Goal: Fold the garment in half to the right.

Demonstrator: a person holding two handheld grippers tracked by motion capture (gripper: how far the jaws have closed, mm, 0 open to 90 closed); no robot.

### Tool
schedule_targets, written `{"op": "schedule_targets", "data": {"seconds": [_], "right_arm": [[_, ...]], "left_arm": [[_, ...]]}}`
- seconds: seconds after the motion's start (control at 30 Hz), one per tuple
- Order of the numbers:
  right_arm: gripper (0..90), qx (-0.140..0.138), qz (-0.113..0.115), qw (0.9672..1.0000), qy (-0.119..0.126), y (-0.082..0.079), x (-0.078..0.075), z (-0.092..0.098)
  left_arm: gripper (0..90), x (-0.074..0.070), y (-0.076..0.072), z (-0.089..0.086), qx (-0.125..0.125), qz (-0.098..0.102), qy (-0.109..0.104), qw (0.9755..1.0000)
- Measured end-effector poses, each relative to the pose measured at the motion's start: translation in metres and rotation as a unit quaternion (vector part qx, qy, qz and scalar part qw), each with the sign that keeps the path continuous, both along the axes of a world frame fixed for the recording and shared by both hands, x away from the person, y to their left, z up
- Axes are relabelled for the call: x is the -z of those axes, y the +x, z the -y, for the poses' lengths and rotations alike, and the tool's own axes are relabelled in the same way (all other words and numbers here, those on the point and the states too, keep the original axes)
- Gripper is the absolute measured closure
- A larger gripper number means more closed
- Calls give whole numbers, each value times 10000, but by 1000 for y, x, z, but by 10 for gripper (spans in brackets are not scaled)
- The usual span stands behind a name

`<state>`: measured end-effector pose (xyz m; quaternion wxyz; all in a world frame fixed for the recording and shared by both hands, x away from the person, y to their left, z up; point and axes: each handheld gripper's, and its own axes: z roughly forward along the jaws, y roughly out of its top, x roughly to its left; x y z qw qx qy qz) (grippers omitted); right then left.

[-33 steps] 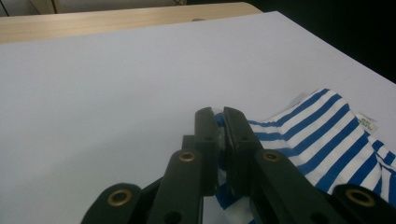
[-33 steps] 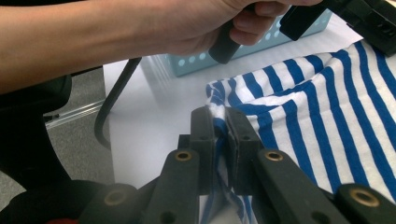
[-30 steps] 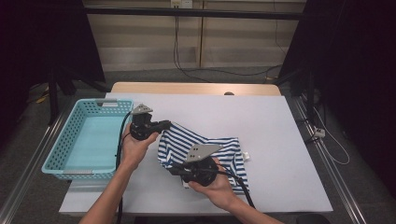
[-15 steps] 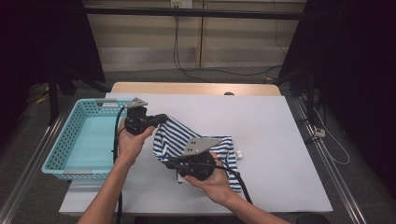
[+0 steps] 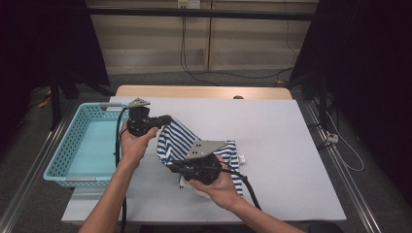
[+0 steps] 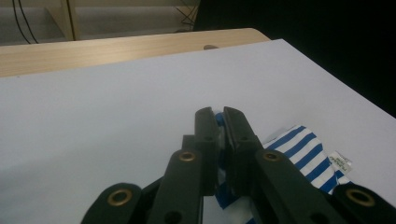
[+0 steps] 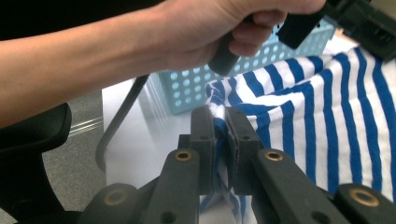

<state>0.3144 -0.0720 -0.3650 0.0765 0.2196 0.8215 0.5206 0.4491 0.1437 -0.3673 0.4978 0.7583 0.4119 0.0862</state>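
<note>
Striped cloth (image 5: pixel 180 141), blue and white, bunched near the middle of the white table (image 5: pixel 272 136), partly lifted off it, one end raised at the upper left, the other trailing down to the tabletop under the right hand. White label (image 6: pixel 339 161) at its edge, lying on the table. Left gripper (image 5: pixel 164 120) clamped on the raised upper edge, thin fold of fabric pinched between the nearly closed jaws. Right gripper (image 5: pixel 173 166) lower and nearer the front, likewise clenched on a fold of the cloth, jaws pointing left. Left hand (image 5: pixel 133 143) just beside the cloth, close to the basket. Teal basket (image 5: pixel 65 145) at the table's left edge, apart from the cloth. Black cables (image 5: pixel 250 191) trailing back along both forearms.
</note>
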Motion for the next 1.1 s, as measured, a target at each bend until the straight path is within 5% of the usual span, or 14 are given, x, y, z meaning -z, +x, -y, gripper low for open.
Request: {"op": "schedule_targets", "data": {"seconds": [0.43, 0.67, 1.1], "right_arm": [[837, 228, -118, 9996, 128, -10, 4, 23], [836, 424, -199, 9985, 294, -13, 10, 40], [836, 612, -245, 9977, 157, -19, 22, 59]], "left_arm": [[852, -1, -3, 28, 76, 206, -9, 9998], [852, 5, 0, 40, 114, 153, -70, 9998], [853, 14, 1, 64, 265, 94, -4, 9996]]}}
